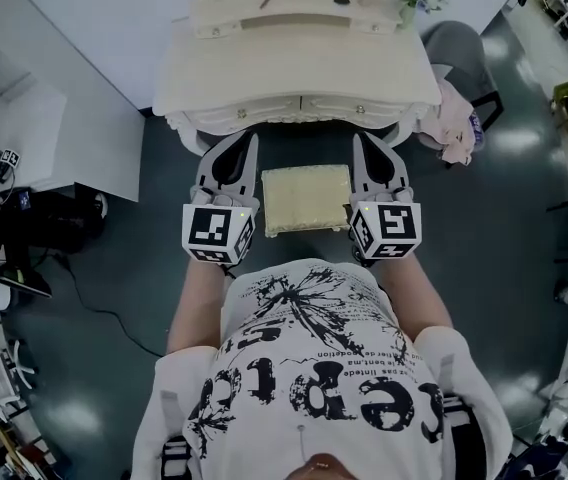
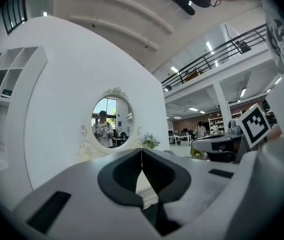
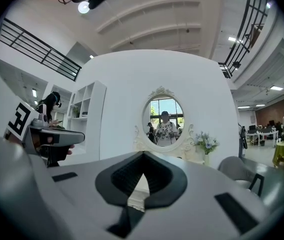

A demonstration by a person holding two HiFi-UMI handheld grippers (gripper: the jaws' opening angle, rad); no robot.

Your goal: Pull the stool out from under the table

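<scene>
Cream upholstery covers the seat of the stool (image 1: 307, 199), which stands on the dark floor (image 1: 484, 228) directly in front of the person. In the head view its whole rectangular top shows, with a strip of floor between its far edge and the front edge of the cream carved counter (image 1: 294, 68).

The left claw (image 1: 253, 140) lies along the stool's left side and the right claw (image 1: 356, 138) along its right side, both pointing towards the counter. Each sits just beside the seat. Whether either touches it cannot be told from above.

In the left gripper view, the left claw (image 2: 142, 151) is clenched, its dark pads meeting at the tip with nothing between them. The right claw (image 3: 143, 155) is likewise clenched and empty in its own view.

Beyond both claws an oval mirror (image 3: 165, 120) in an ornate frame rises from the back of the counter, and a small bunch of flowers (image 3: 205, 143) stands just to its right. A grey chair (image 1: 461, 43) sits by the counter's right end.
</scene>
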